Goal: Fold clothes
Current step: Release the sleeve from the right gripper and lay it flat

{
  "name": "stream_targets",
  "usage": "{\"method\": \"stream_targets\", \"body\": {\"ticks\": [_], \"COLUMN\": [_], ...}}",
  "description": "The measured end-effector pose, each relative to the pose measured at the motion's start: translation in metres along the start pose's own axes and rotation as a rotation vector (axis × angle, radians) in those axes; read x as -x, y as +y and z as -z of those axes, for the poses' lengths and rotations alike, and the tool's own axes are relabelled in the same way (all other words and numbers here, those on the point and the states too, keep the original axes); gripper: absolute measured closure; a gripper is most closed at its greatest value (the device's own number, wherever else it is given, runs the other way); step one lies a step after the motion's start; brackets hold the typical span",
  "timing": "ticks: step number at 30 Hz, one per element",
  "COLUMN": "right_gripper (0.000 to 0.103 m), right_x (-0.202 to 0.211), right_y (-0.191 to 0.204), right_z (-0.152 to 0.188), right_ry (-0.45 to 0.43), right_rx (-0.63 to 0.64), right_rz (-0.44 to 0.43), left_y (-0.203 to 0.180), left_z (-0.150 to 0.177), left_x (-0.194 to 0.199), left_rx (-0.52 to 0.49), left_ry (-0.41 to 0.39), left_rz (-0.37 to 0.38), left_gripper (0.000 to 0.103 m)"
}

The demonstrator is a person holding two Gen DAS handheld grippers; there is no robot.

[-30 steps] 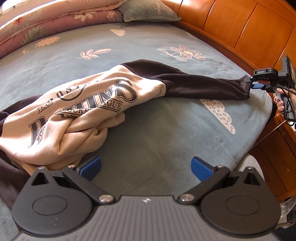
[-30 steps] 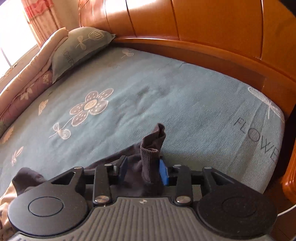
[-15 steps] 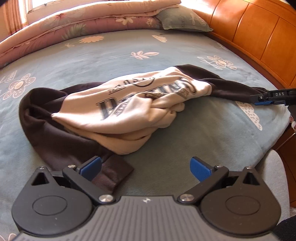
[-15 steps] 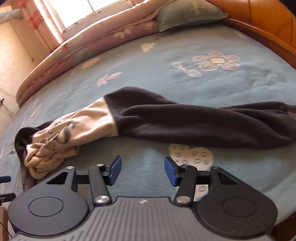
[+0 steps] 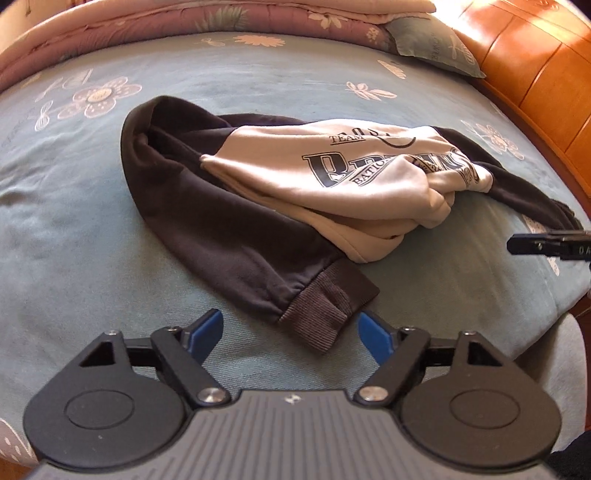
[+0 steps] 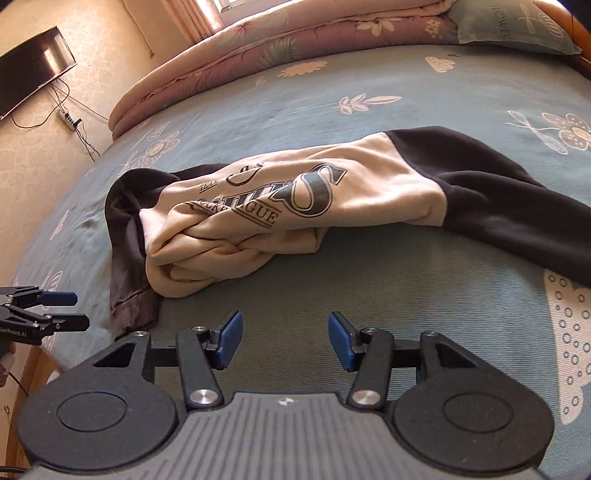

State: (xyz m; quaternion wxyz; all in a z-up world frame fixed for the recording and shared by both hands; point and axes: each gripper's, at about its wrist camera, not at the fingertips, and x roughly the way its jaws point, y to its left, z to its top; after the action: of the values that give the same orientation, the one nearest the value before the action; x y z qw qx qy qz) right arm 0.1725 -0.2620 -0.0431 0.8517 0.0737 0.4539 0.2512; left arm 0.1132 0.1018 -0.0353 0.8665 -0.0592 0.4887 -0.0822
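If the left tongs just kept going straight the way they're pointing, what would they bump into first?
Most likely the ribbed cuff of the sweatshirt's dark sleeve, which lies just ahead of the left tongs, whose jaws are closing with nothing gripped. Depth is hard to judge; they might touch the blue bedspread first.

Sweatshirt [image 5: 332, 177] chest print, black on cream: "TEAM" small at top, big block letters below crumpled into folds, only partly legible; banner under them reads "...BATIO..." in left wrist view, "...GUE" in right wrist view. Pillow [image 6: 513, 27] beyond the sweatshirt, by the headboard: "FLOWER" along its edge. Left gripper [image 6: 55, 308], just left of the sweatshirt's cuff in right wrist view: "SenRobot.AI" on its side.
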Motion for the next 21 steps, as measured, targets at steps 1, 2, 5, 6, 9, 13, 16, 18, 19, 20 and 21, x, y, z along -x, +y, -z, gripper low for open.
{"method": "stream_targets", "body": {"ticks": [1,2,5,6,9,13,16,18,19,20,21], "right_gripper": [0.046,0.046,0.046,0.046,0.046,0.046,0.045,0.045,0.045,0.045,0.045], "right_x": [-0.003,-0.006,-0.011,-0.012,-0.012,-0.011,-0.012,-0.012,-0.013,-0.014,-0.014], "right_y": [0.002,0.003,0.003,0.002,-0.001,-0.004,-0.006,-0.006,-0.007,-0.007,-0.006], "right_z": [0.001,0.002,0.005,0.006,0.009,0.012,0.017,0.019,0.021,0.022,0.024], "right_ry": [0.008,0.015,0.030,0.032,0.036,0.030,0.024,0.022,0.023,0.025,0.028], "right_rx": [0.001,0.001,-0.013,-0.019,-0.036,-0.048,-0.063,-0.076,-0.087,-0.099,-0.104], "right_rz": [-0.002,-0.003,-0.012,-0.012,-0.023,-0.047,-0.072,-0.087,-0.094,-0.100,-0.104], "left_y": [0.004,0.008,0.017,0.019,0.021,0.018,0.013,0.013,0.014,0.015,0.017], "left_z": [0.000,-0.001,-0.003,-0.005,-0.012,-0.023,-0.027,-0.028,-0.027,-0.025,-0.023], "left_x": [-0.003,-0.005,-0.011,-0.012,-0.009,0.004,0.015,0.018,0.018,0.016,0.013], "left_rx": [0.026,0.053,0.134,0.156,0.174,0.165,0.159,0.170,0.182,0.202,0.223], "left_ry": [0.009,0.019,0.049,0.061,0.075,0.069,0.058,0.052,0.055,0.059,0.064], "left_rz": [0.016,0.032,0.083,0.100,0.093,0.059,0.052,0.065,0.072,0.077,0.081], "left_gripper": [0.034,0.034,0.034,0.034,0.034,0.034,0.034,0.034,0.034,0.034,0.034]}}
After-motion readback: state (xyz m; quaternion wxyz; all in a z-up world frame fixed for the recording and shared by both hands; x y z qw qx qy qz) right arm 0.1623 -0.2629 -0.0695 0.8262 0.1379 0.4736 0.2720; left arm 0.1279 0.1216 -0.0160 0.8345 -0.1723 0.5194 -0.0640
